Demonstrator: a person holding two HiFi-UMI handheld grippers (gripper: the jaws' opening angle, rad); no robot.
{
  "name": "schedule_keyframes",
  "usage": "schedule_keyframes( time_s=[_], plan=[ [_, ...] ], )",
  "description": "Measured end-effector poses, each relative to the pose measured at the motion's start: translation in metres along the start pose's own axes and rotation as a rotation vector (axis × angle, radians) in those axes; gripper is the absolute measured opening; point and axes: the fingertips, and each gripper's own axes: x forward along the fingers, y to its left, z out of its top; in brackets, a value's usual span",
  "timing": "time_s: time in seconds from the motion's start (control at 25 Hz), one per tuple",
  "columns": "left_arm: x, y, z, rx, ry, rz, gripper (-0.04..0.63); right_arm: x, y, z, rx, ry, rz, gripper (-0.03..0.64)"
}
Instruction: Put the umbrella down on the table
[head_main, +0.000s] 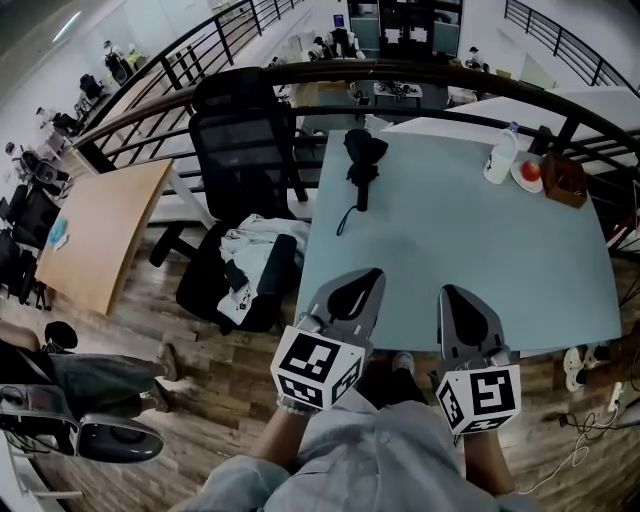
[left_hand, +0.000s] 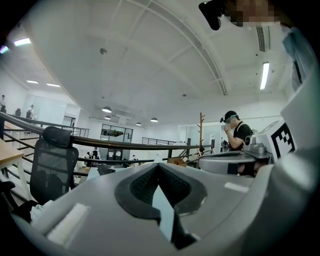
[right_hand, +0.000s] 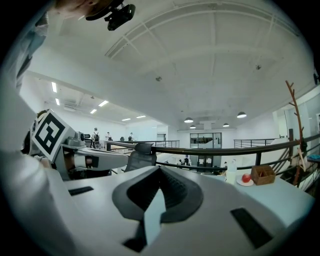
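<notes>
Now, folded black umbrella (head_main: 361, 160) on smooth table (head_main: 450, 260).

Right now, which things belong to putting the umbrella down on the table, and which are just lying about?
Job: umbrella, already lying on the table; left gripper and right gripper, both jaws shut, empty.
Lying about: bottle, plate with red fruit, wooden box, office chair with clothes.

A pale blue table (head_main: 450, 240) stands against a dark curved railing (head_main: 420, 70) on a wood-plank floor (head_main: 215, 375). Beside it are a black mesh office chair (head_main: 240, 130) and a second chair (head_main: 203, 292) heaped with white cloth (head_main: 258, 238). A light wooden desk (head_main: 100, 235) stands further left. Round lamps (right_hand: 188, 120) and strip lights (left_hand: 265, 75) dot the white vaulted ceiling (right_hand: 210, 55).
</notes>
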Motion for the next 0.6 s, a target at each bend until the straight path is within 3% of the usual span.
schedule_keyframes(
  time_s=[0.6],
  plan=[
    [0.0013,-0.0037,-0.0015,-0.011,0.004,-0.019,0.006,-0.0048,0.0017,-0.0024,-0.006,0.016,-0.009,-0.009]
  ],
)
